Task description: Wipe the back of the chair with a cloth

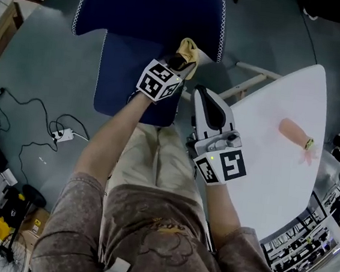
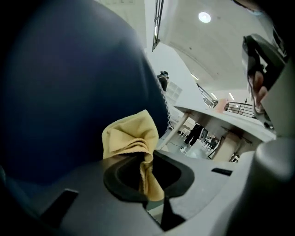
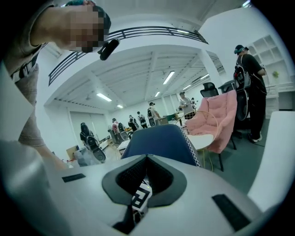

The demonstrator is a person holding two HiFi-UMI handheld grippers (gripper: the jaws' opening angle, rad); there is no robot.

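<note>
A navy blue chair (image 1: 146,15) stands in front of me, and it fills the left of the left gripper view (image 2: 69,92). My left gripper (image 1: 179,61) is shut on a yellow cloth (image 1: 190,49) at the chair's right edge. The left gripper view shows the cloth (image 2: 131,136) bunched between the jaws and resting against the blue surface. My right gripper (image 1: 202,95) hangs shut and empty just right of the chair, beside the table. In the right gripper view the chair (image 3: 159,140) rises beyond the shut jaws.
A white table (image 1: 275,167) lies to the right with a pinkish object (image 1: 294,132) on it. A power strip and cables (image 1: 64,134) trail on the floor at left. Beyond stand a pink chair (image 3: 216,115) and a standing person (image 3: 249,78).
</note>
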